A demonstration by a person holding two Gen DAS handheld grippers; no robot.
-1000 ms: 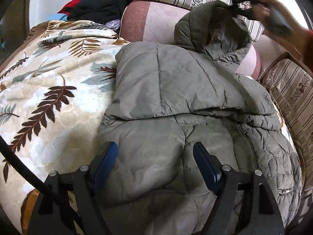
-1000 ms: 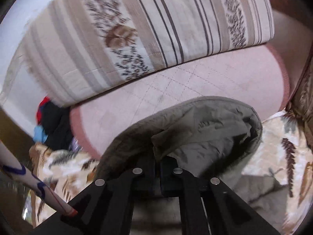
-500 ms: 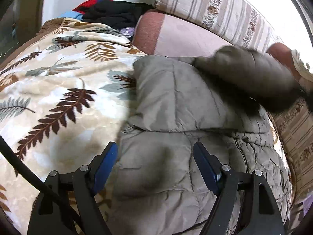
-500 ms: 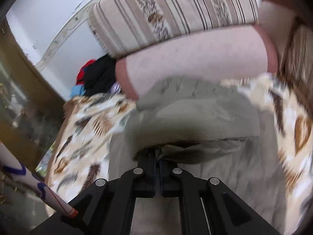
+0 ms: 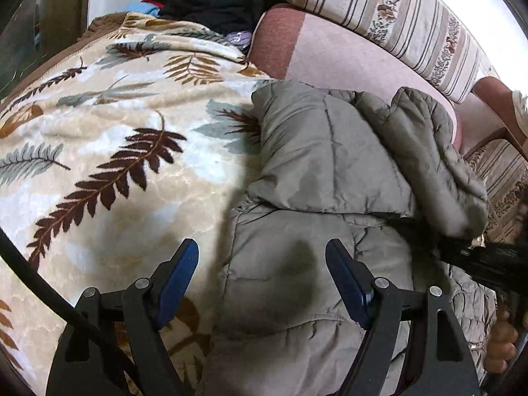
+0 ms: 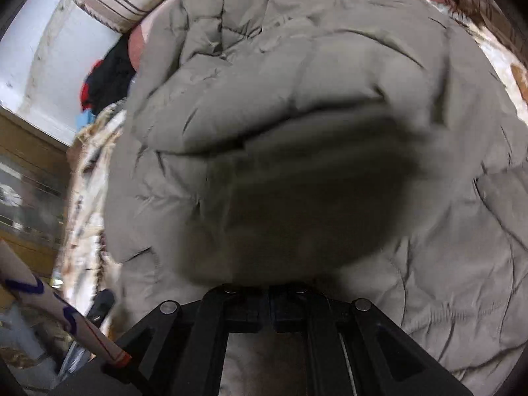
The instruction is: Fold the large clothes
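Leaf-print fleece blanket (image 5: 109, 151) under puffy olive quilted jacket (image 5: 323, 165): soft, bulky; right gripper (image 6: 268, 292) pinches hood, left gripper (image 5: 262, 279) spread.

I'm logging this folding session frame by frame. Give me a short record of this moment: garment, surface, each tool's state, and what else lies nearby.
garment: olive puffer jacket, lying on the bed, hood folded over its body
surface: leaf-print blanket
left tool: open, poised over the jacket's lower part, holding nothing
right tool: shut on the hood fabric, low at the jacket's right side
background: pink bolster, striped cushion, pile of dark clothes
fold status: hood turned in; further folds not visible
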